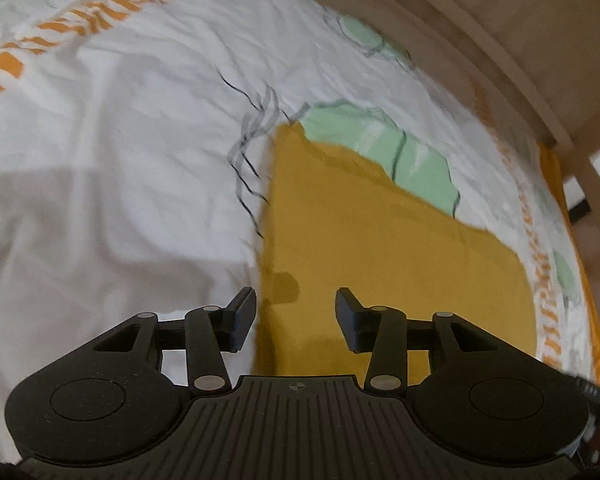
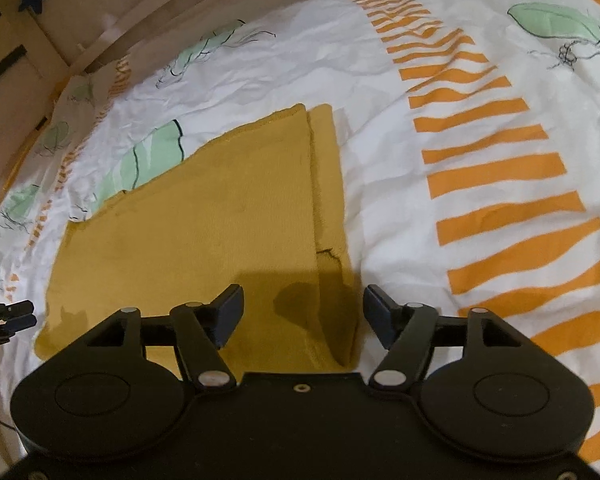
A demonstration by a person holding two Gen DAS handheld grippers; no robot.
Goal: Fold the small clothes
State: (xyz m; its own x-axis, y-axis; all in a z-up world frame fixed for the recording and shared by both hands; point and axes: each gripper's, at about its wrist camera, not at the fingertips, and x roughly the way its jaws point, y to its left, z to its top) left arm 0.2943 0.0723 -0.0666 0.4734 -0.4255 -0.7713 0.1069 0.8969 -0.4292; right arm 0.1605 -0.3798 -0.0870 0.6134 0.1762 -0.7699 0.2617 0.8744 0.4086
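The left gripper (image 1: 296,318) and the right gripper (image 2: 303,316) hover with jaws parted and nothing between the pads, above a folded mustard-yellow cloth (image 2: 204,216) lying flat on a white bedspread (image 2: 384,152) printed with orange stripes and green leaves. A pale wooden bed frame (image 1: 512,40) borders the bedspread's far edge.

My right gripper (image 2: 303,314) hangs with jaws apart above the folded mustard cloth (image 2: 204,220), lying flat on the patterned bedsheet (image 2: 400,160).
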